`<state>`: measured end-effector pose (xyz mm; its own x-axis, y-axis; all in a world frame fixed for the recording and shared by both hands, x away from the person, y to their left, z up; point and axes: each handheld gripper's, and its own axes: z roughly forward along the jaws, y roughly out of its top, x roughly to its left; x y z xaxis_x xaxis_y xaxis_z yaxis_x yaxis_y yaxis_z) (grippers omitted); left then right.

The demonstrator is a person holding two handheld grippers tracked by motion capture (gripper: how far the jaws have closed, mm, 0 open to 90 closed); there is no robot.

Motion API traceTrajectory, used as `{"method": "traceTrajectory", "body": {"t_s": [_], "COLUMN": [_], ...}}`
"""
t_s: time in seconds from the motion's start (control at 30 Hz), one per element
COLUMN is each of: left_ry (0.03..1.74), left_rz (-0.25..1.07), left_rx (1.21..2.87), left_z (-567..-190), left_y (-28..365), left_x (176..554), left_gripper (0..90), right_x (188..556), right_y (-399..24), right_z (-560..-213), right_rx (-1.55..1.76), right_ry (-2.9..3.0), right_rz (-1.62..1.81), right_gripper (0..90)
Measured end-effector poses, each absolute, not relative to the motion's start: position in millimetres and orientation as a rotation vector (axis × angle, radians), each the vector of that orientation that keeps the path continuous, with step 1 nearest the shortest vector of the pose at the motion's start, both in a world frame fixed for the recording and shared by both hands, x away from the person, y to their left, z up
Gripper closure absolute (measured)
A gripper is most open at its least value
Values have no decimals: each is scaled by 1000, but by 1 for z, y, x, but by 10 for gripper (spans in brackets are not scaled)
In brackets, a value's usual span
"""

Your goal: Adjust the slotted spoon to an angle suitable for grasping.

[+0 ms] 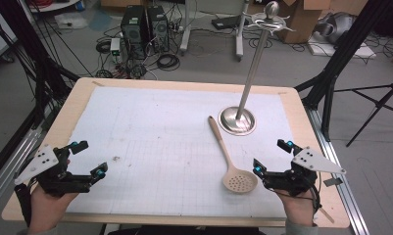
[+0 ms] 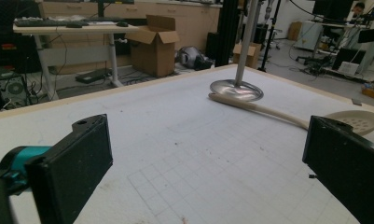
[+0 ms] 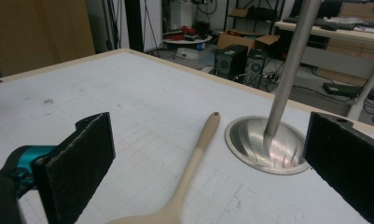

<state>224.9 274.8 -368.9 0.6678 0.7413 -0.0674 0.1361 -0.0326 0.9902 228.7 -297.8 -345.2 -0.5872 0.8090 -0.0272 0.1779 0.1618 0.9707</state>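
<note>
A cluttered lab sits behind my tabletop (image 1: 76,105) — cables, computer towers and cardboard boxes on the floor. A white gridded mat (image 1: 155,142) covers most of the wood. Toward the far right stands a tall metal stand (image 1: 251,73), its round base (image 1: 237,120) flat on the mat and hooks at the top. The slotted spoon (image 1: 229,159) lies flat just beside that base, handle tip nearly touching it, perforated bowl pointing back at me. My right hand-held gripper (image 1: 271,157) rests near the bowl with jaws spread wide and nothing between them; my left hand-held gripper (image 1: 90,157) sits well apart at the near left, equally wide and empty. The risk I see — the spoon lies low and flat, so a pinch on the handle could slip or push it into the base.
</note>
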Motion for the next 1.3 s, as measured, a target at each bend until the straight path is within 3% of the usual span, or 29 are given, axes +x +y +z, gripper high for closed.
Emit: {"method": "traceTrajectory", "body": {"t_s": [0.83,1.3], "left_ry": [734,753], "left_rz": [538,535], "left_rx": [1573,1591], "left_z": [-372,-375], "left_y": [273,275], "left_x": [226,227], "left_gripper": [17,18], "right_x": [228,261], "right_y": [-293,-264], "right_z": [-349,-349], "right_rx": [1012,1040], "right_ry": [1876,1998], "right_rz": [1417,1379], "right_gripper": [10,11]}}
